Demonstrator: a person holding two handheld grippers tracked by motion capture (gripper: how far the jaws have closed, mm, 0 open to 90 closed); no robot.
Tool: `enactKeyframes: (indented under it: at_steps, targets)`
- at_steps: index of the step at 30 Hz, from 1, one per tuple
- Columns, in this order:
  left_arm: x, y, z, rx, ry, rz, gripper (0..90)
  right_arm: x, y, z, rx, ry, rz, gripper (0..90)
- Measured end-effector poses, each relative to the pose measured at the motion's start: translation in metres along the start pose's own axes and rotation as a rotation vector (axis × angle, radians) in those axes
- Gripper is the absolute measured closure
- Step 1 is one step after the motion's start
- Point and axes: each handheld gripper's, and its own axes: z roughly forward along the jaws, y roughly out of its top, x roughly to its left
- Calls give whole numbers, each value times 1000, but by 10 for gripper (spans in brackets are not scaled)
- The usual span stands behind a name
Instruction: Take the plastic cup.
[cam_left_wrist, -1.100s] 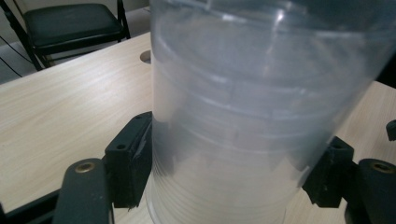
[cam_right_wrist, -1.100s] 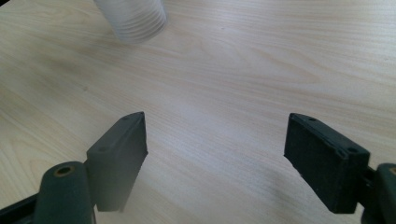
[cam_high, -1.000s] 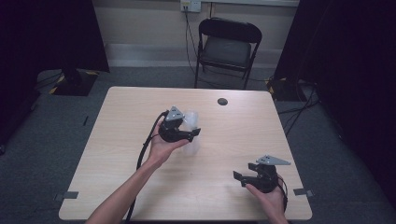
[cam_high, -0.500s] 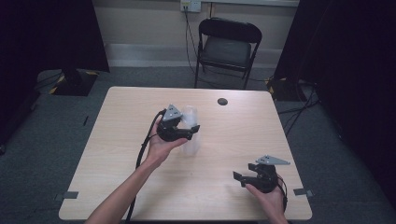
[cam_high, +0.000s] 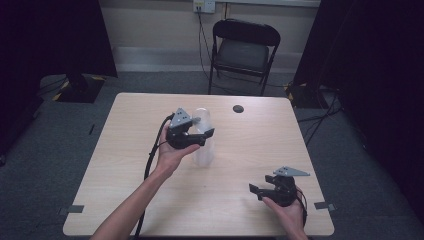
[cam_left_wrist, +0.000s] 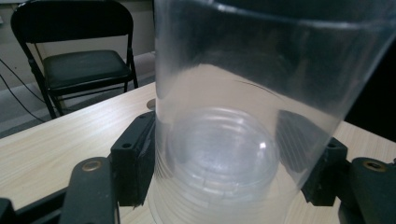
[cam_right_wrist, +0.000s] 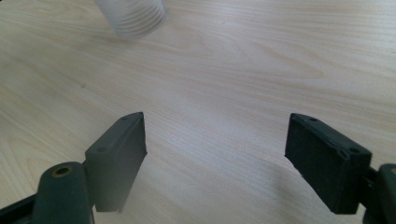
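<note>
The clear plastic cup (cam_left_wrist: 243, 140) stands upright on the desk (cam_high: 125, 150) between the left gripper (cam_high: 202, 137) jaws, which have just been closing and now grasp its ribbed base.

Your two forearms are bare, with no sleeves. Each hand carries a black gripper: the left gripper (cam_high: 206, 134) and the right gripper (cam_high: 254, 190). Each has a grey three-cornered plate on top and two blocky black jaws with small screw holes and a brass-coloured pivot. A black cable hangs from the left one.
</note>
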Motion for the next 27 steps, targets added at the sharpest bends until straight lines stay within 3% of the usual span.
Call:
enactKeyframes:
  at_steps: [14,17,24,27]
  targets:
    - [-7,11,-12,-64,1,17,337,1,0,1,4,8,-4,206]
    - [-13,15,-17,-89,19,61,337,1,0,1,7,7,-8,212]
    - [-21,24,-26,-120,3,67,337,3,0,1,-5,11,-10,241]
    - [-25,30,-33,-142,-6,52,341,4,1,-1,-13,3,-16,246]
